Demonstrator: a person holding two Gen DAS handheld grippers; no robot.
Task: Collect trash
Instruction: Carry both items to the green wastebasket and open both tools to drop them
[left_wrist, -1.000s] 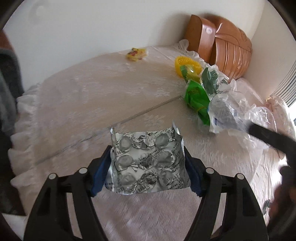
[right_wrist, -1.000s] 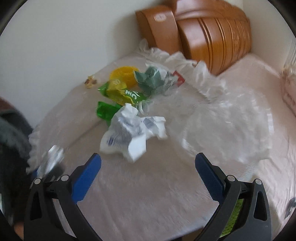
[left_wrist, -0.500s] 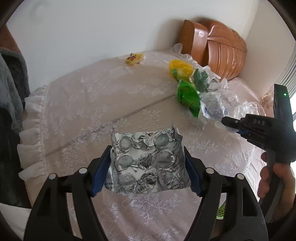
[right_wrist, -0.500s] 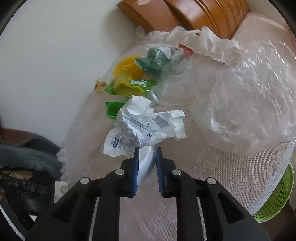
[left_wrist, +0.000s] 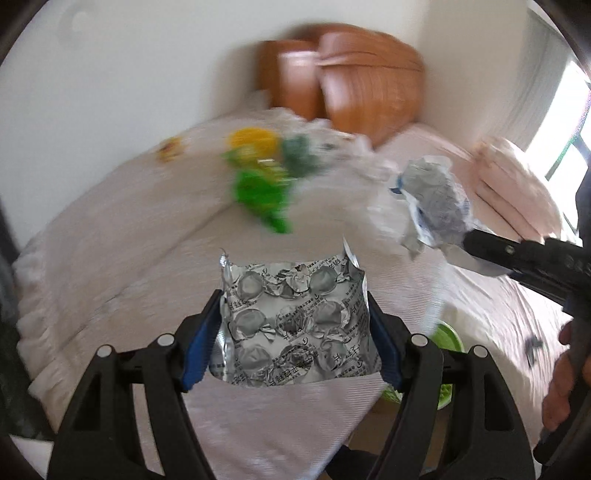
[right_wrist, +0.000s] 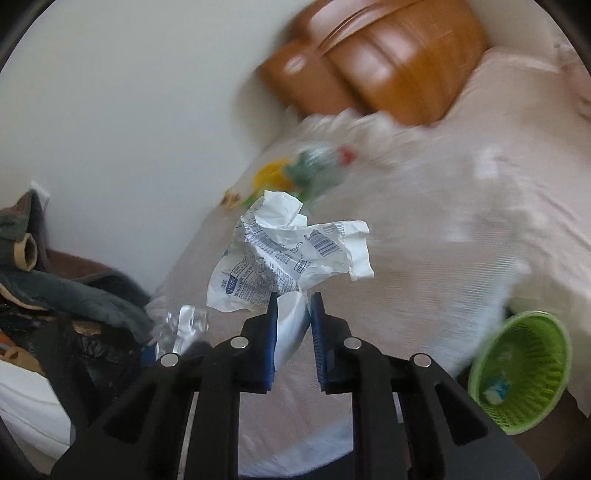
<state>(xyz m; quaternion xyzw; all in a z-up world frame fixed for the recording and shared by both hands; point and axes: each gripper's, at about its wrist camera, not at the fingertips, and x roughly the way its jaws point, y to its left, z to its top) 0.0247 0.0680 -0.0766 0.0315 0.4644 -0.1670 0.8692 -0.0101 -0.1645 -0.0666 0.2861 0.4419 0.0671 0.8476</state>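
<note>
My left gripper (left_wrist: 293, 317) is shut on a silver foil blister pack (left_wrist: 291, 321) and holds it above the lace-covered table (left_wrist: 122, 236). My right gripper (right_wrist: 291, 314) is shut on a crumpled white printed wrapper (right_wrist: 288, 251), lifted off the table; the wrapper (left_wrist: 432, 199) also shows in the left wrist view at the right. Green and yellow wrappers (left_wrist: 258, 184) and a clear plastic bag (left_wrist: 354, 170) lie blurred at the table's far side. A green mesh basket (right_wrist: 521, 369) stands on the floor below the table's edge.
Brown wooden chair backs (left_wrist: 343, 81) stand behind the table against the white wall. A small yellow scrap (left_wrist: 168, 149) lies at the far left of the table. Dark clothes (right_wrist: 66, 295) are piled at the left. A pink bed (left_wrist: 509, 177) is at the right.
My right gripper has lifted the white wrapper off the table and swung right, bringing the green basket into view. My left gripper still holds the blister pack and has moved right.
</note>
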